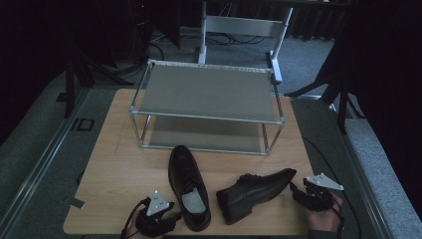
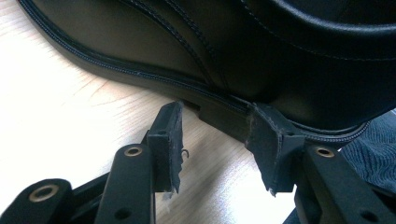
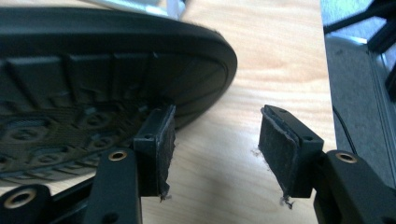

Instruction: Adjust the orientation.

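Two black leather dress shoes lie on the wooden table (image 1: 124,164). The left shoe (image 1: 189,189) stands upright with its heel toward the front edge. The right shoe (image 1: 256,191) lies on its side, toe pointing right. My left gripper (image 1: 174,217) sits at the left shoe's heel. In the left gripper view its jaws stand open (image 2: 217,140), with the heel block (image 2: 222,116) just beyond the pads. My right gripper (image 1: 296,189) is at the right shoe's toe, also open (image 3: 217,140). There the ribbed sole (image 3: 93,88) lies beside its left pad (image 3: 163,140) and bare table shows between the jaws.
A two-tier metal shoe rack (image 1: 206,92) with grey shelves stands at the back of the table. Behind it is a white frame (image 1: 244,25) on the carpeted floor. Dark stands flank both sides. The table's right edge is close to my right gripper.
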`<state>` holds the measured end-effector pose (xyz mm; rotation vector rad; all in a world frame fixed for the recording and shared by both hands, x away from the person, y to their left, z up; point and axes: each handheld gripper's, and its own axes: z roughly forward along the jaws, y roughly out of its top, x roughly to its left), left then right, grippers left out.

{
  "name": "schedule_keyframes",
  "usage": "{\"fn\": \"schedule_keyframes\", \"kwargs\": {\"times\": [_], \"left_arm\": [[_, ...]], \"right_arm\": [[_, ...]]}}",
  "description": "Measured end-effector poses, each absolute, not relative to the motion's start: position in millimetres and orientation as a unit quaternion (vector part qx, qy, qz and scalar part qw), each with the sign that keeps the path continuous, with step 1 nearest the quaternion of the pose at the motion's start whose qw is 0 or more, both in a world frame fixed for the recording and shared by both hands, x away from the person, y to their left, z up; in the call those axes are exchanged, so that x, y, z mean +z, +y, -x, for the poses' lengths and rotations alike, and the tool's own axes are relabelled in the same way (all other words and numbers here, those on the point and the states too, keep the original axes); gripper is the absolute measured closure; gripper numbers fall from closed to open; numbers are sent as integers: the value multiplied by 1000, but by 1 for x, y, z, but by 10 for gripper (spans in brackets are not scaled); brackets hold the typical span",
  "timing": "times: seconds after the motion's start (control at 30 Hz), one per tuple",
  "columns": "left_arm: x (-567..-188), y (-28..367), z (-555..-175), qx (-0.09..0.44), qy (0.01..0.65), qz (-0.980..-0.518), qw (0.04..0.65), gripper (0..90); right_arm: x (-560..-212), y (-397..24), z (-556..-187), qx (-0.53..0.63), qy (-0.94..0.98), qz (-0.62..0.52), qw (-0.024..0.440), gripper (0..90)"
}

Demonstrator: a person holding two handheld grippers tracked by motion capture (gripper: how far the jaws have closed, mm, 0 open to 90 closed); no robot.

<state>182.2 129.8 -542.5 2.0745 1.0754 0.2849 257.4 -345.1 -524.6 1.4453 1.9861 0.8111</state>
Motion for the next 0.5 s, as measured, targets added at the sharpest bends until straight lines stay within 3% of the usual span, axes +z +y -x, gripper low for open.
{"fn": "schedule_keyframes", "kwargs": {"times": [0.5], "left_arm": [[-544, 132, -183, 110, 423, -811, 389, 525]], "right_arm": [[-530, -318, -300, 302, 760, -516, 255, 531]]}}
